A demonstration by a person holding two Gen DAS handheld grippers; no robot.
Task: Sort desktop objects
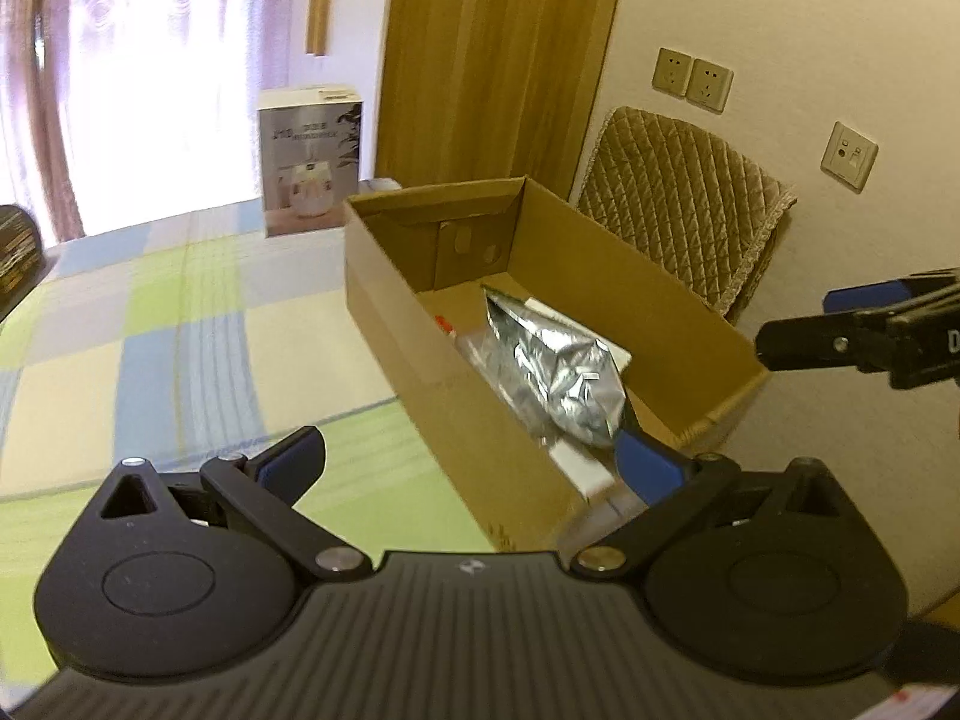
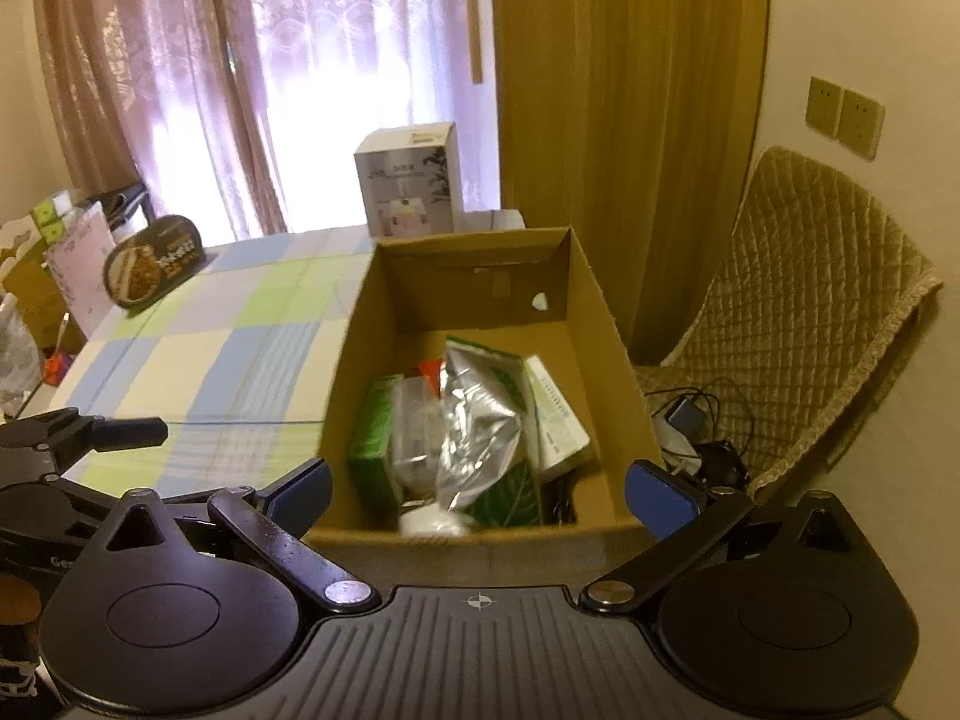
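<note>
Both the left gripper (image 1: 474, 468) and the right gripper (image 2: 477, 489) are being held with jaws apart and empty. The crinkled silver foil pouch (image 2: 474, 438) is lying inside the open brown cardboard box (image 2: 600, 306) at frame centre. The box's near rim risks being struck and pushed if either gripper is lowered. Open room is being offered by the checked bench cloth (image 1: 180, 324) at left.

I'm working in a home, likely a dining room: sheer lace curtains (image 2: 198, 78) glow across the upper left, a checked cloth covers the table (image 1: 150, 324), a quilted cover drapes the chair (image 2: 804, 312) at right, beside wall sockets (image 1: 693, 79).
</note>
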